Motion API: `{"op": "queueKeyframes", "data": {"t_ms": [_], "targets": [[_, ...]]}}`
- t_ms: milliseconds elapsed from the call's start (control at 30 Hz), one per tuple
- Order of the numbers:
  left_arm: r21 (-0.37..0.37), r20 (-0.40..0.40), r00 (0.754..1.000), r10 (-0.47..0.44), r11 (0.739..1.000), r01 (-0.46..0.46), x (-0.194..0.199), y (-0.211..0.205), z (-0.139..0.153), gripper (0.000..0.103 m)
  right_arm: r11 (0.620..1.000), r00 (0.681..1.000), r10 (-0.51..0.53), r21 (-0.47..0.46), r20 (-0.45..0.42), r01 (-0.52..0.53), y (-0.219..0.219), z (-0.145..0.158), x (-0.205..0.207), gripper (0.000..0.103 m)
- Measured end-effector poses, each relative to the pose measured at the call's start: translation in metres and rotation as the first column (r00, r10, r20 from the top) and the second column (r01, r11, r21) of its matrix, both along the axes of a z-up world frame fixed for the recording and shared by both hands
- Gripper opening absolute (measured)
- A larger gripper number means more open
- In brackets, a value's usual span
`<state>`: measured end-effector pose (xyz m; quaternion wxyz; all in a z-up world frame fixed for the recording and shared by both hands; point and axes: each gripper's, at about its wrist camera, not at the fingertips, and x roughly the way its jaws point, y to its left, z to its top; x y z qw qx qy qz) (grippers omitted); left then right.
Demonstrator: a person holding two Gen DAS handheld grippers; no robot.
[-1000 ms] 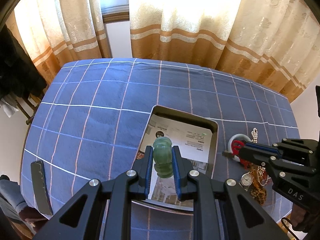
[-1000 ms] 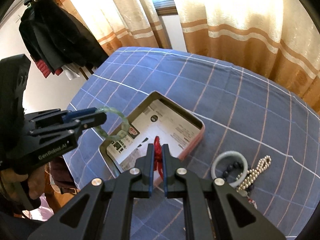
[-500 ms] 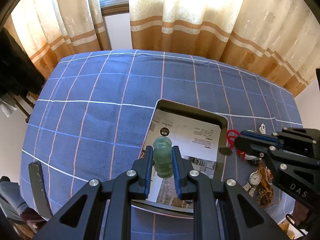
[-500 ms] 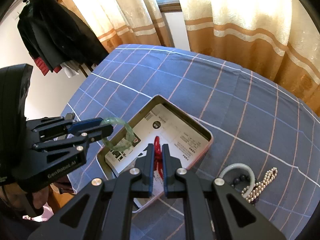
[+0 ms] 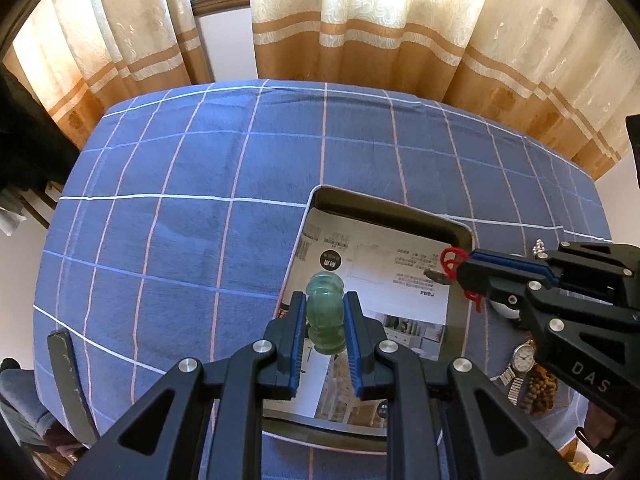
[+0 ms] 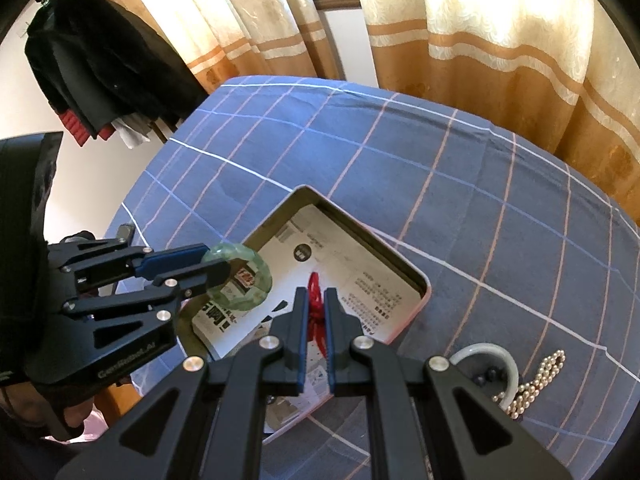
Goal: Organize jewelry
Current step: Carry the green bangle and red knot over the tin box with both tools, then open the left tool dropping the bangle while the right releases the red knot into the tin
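Note:
My left gripper is shut on a green jade bangle, held above the near left part of a metal tin lined with printed paper. The bangle also shows in the right wrist view. My right gripper is shut on a red cord pendant, above the tin. In the left wrist view the right gripper holds the red cord over the tin's right rim.
On the blue checked tablecloth, right of the tin, lie a pale bangle, a pearl string, a wristwatch and brown beads. Curtains hang behind. Dark clothes hang at left.
Both grippers have moved further over the tin with their loads. The right gripper's red cord went from beside the tin's right edge to above its rim.

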<state>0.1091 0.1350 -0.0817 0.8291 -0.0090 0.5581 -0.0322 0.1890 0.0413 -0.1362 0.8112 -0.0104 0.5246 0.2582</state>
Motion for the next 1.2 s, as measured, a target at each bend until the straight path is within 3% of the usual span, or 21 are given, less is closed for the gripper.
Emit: {"op": "queueKeyframes", "data": {"t_ms": [833,933,1000,1100,1167,1200], "targets": [[0.016,-0.063,0.998,0.016,1.000,-0.015,0.022,-0.004,-0.022,0.020,0.998,1.000,0.002,-0.061,-0.027,-0.004,-0.002,-0.030,0.015,0.011],[0.019,-0.073,0.997,0.024,1.000,-0.023,0.023,-0.004,-0.023,0.023,0.998,0.999,0.003,-0.067,-0.034,-0.005,-0.002,-0.033,0.015,0.015],[0.030,-0.074,0.997,0.036,0.999,-0.034,0.023,-0.004,-0.022,0.032,0.998,0.999,0.001,-0.064,-0.038,-0.003,-0.003,-0.033,0.015,0.017],[0.033,-0.052,0.998,0.047,0.998,-0.045,0.021,-0.003,-0.018,0.044,0.998,0.999,-0.004,-0.069,-0.034,0.002,-0.004,-0.033,0.015,0.028],[0.043,-0.039,0.997,0.059,0.997,-0.058,0.020,-0.002,-0.014,0.057,0.997,1.000,-0.014,-0.075,-0.021,0.012,-0.006,-0.030,0.014,0.064],[0.051,-0.030,0.997,0.067,0.997,-0.066,0.020,-0.001,-0.012,0.059,0.997,1.000,-0.020,-0.077,-0.008,0.019,-0.008,-0.028,0.012,0.070]]}}
